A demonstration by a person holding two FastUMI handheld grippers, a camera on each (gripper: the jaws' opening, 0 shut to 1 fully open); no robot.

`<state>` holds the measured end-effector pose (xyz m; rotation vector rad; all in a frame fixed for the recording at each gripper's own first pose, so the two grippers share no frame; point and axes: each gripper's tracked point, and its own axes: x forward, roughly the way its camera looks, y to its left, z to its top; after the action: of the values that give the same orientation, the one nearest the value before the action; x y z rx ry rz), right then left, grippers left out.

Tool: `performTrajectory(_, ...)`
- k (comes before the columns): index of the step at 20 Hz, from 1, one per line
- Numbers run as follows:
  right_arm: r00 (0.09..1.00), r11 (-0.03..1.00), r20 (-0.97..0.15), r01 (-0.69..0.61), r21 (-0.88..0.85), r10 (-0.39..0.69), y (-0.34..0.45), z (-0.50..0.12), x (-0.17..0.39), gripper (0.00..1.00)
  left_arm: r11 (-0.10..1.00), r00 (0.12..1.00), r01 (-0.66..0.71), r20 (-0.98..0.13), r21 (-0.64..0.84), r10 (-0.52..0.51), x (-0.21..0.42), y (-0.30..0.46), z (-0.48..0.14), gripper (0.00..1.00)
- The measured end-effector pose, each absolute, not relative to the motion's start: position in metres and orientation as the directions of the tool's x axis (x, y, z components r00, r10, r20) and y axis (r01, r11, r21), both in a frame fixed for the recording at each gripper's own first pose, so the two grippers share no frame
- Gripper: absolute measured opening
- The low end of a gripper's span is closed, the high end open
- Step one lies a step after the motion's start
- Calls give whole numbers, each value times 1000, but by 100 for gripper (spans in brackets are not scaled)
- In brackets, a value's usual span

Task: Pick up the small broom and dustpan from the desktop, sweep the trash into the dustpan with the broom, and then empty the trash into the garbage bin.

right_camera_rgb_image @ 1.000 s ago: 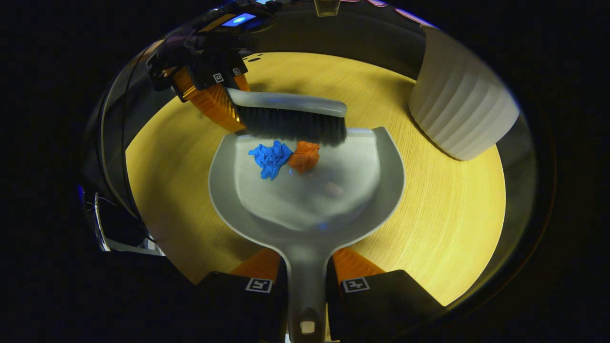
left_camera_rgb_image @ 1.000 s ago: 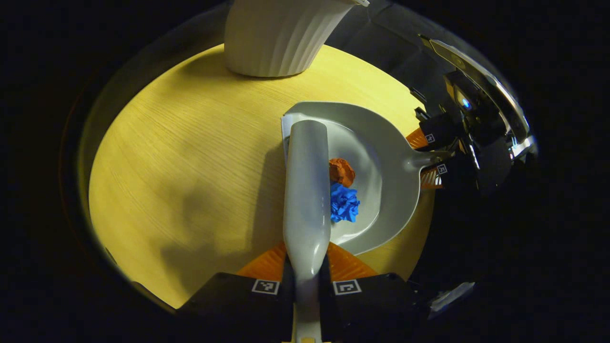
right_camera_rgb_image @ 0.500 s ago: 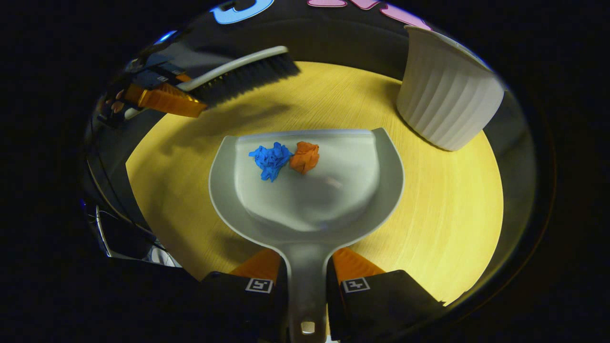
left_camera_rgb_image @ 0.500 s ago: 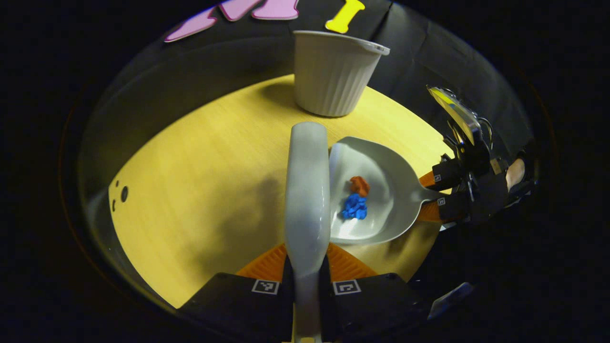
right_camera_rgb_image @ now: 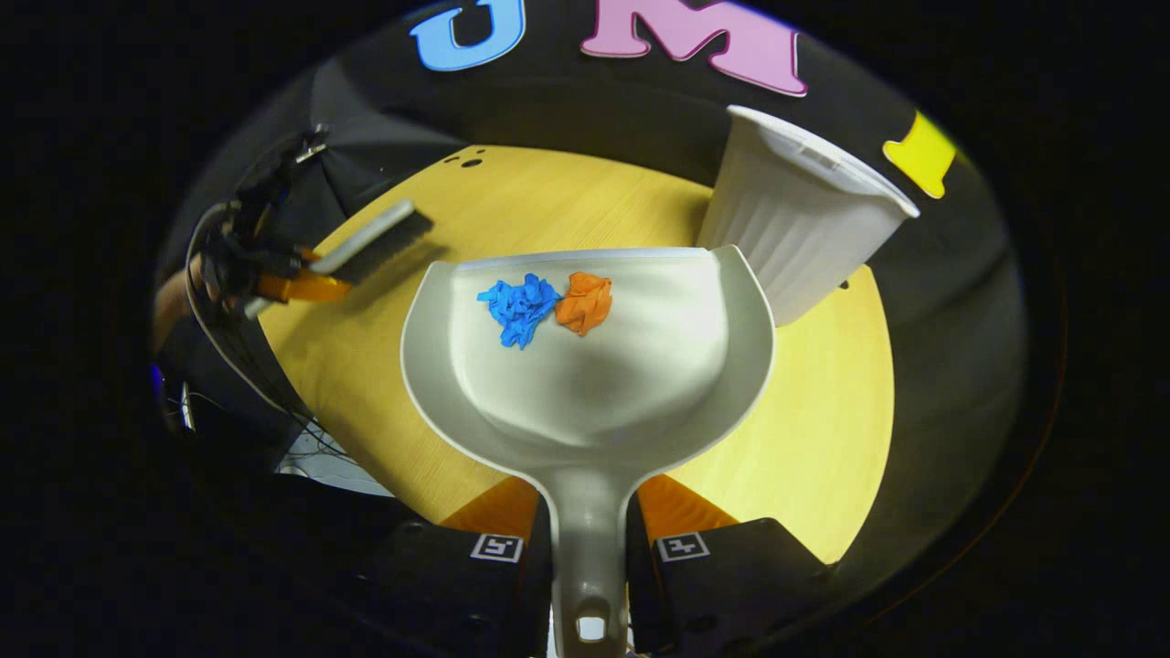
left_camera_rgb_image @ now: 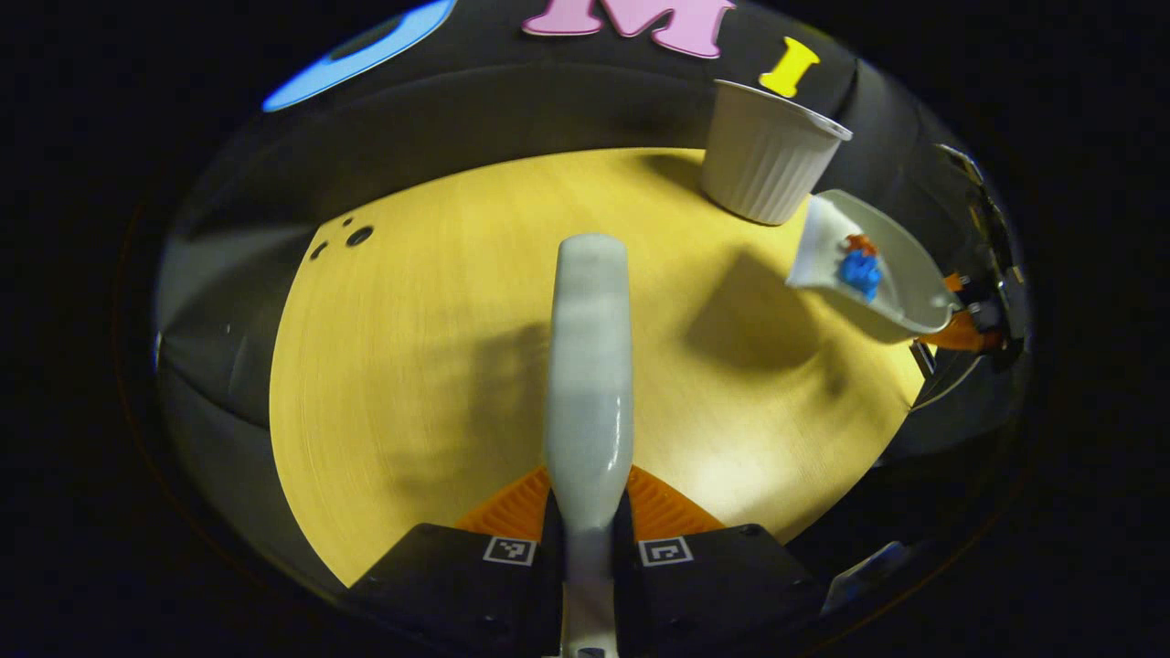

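Observation:
My right gripper (right_camera_rgb_image: 588, 539) is shut on the handle of the grey dustpan (right_camera_rgb_image: 640, 375), which hangs in the air above the yellow table. A crumpled blue paper ball (right_camera_rgb_image: 518, 306) and an orange paper ball (right_camera_rgb_image: 585, 302) lie side by side in the pan near its front lip. The white ribbed garbage bin (right_camera_rgb_image: 795, 219) stands just beyond the pan's right corner. My left gripper (left_camera_rgb_image: 588, 535) is shut on the handle of the small grey broom (left_camera_rgb_image: 590, 366), held over the table. From the left gripper view, the dustpan (left_camera_rgb_image: 891, 283) floats at the right beside the bin (left_camera_rgb_image: 763, 155).
The round yellow table (left_camera_rgb_image: 439, 338) has small dark holes (left_camera_rgb_image: 347, 236) near its far left edge. In the right gripper view the broom (right_camera_rgb_image: 370, 245) and the left gripper (right_camera_rgb_image: 292, 285) sit at the far left, by a bundle of cables (right_camera_rgb_image: 228, 256).
The dustpan has lifted off the table with both paper balls and come up beside the bin. The broom has drawn back to the left, well away from the pan.

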<state>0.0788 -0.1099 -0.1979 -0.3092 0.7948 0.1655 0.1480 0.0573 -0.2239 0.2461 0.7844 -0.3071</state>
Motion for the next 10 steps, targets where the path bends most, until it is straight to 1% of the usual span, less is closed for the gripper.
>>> performTrajectory(2, 704, 943, -710, -255, -216, 28, -114, -182, 68, 38, 953, 657, 298, -736, 59, -160, 138, 58, -241, 27)
performTrajectory(4, 724, 933, -690, -258, -250, 15, -115, -165, 67, 38, 960, 655, 278, -738, 35, -162, 123, 56, -253, 25)
performTrajectory(7, 725, 925, -688, -281, -255, 31, -116, -147, 63, 38, 949, 643, 310, -748, 59, -164, 99, 51, -259, 27)
performTrajectory(8, 724, 928, -688, -281, -243, 39, -116, -144, 63, 38, 944, 640, 323, -750, 67, -166, 97, 48, -262, 28)
performTrajectory(10, 726, 947, -684, -264, -182, 71, -110, -136, 61, 38, 939, 634, 338, -751, 59, -181, 92, 44, -265, 27)
